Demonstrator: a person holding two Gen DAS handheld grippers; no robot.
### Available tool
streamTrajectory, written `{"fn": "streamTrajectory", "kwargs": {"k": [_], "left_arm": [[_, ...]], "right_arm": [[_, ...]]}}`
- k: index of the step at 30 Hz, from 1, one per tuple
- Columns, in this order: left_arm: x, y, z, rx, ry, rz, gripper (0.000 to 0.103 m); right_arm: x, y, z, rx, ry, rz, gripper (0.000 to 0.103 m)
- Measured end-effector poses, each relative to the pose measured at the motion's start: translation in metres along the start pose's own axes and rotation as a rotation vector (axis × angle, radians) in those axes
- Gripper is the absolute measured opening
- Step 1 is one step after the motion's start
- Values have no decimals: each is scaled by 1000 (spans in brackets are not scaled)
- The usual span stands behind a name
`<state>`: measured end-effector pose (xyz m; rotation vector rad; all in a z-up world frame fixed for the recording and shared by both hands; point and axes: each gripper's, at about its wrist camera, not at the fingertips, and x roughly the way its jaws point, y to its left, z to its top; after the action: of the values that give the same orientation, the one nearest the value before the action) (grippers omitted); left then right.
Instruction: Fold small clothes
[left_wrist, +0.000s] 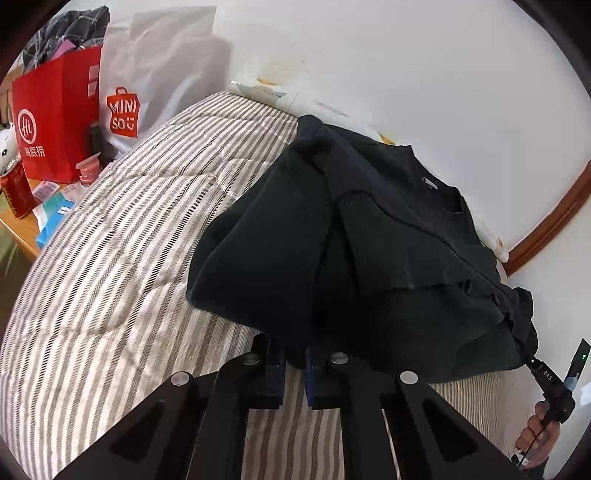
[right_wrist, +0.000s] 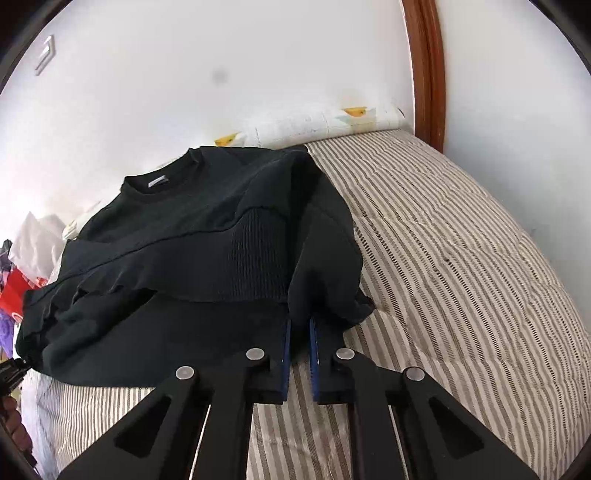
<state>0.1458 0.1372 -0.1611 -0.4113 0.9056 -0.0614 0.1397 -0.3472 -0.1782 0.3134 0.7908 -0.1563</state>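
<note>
A black sweatshirt (left_wrist: 369, 236), sleeves folded in, is pinched at its hem by both downward-angled grippers, left gripper (left_wrist: 294, 360) and right gripper (right_wrist: 298, 328), clamped on cloth

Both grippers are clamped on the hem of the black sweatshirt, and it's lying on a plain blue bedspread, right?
Not quite: the bedspread is striped beige and white, not plain blue, as the right wrist view shows. The rest holds: the left gripper and the right gripper are each shut on the hem of the black sweatshirt.
</note>
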Motion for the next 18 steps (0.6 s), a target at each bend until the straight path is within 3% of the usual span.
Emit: {"fn": "streamTrajectory", "kwargs": {"k": [7,18], "left_arm": [[-22,0,-21,30,-2,11,7],[-65,-1,-81,84,-15,-1,8]], "right_arm": [[-30,-3,-15,-26,-13,13,8],[-75,-20,-60,-60,-3,-11,8]]}}
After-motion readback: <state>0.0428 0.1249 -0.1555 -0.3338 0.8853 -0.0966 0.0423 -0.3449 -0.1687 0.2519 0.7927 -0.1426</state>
